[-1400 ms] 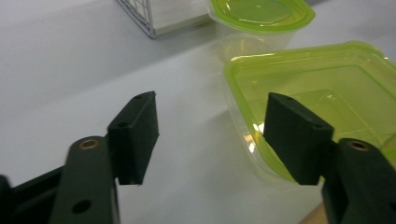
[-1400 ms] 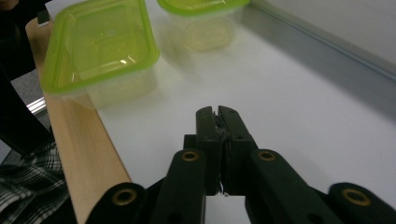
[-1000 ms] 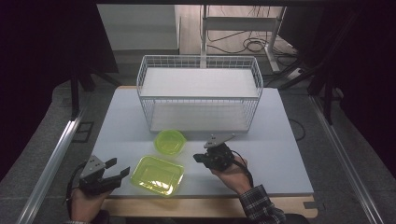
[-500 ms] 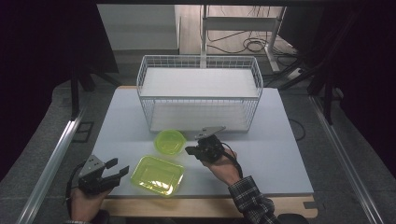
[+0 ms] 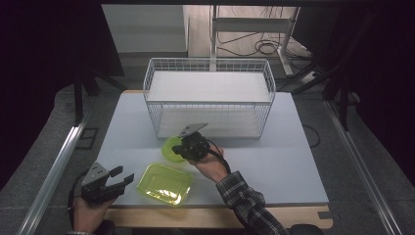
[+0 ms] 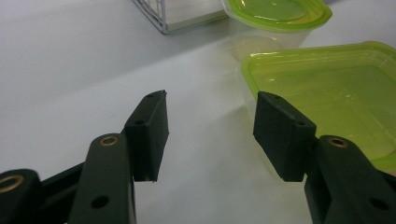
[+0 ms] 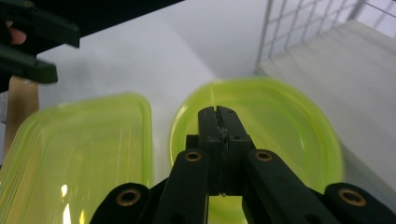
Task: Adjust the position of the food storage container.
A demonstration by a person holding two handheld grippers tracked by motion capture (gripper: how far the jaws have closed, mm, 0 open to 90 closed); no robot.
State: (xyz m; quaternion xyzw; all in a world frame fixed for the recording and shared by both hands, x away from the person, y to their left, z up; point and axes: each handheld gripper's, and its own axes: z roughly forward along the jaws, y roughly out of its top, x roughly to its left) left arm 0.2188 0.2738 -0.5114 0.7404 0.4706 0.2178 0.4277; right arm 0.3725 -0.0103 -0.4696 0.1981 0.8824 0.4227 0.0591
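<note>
A white table [image 5: 293, 166] bears a wire basket [image 5: 208, 98], dark room around.

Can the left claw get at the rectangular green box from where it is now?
Probably yes. The left claw stands open just beside the rectangular box, with bare table around its tips. The right claw is shut above the round box, away from that path.

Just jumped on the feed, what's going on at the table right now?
The right gripper, jaws shut and empty, is above the round green-lidded container near the wire basket. The left gripper waits beside the rectangular green-lidded container, jaws apart after just closing partway, nothing between them. Both containers sit on the table.
</note>
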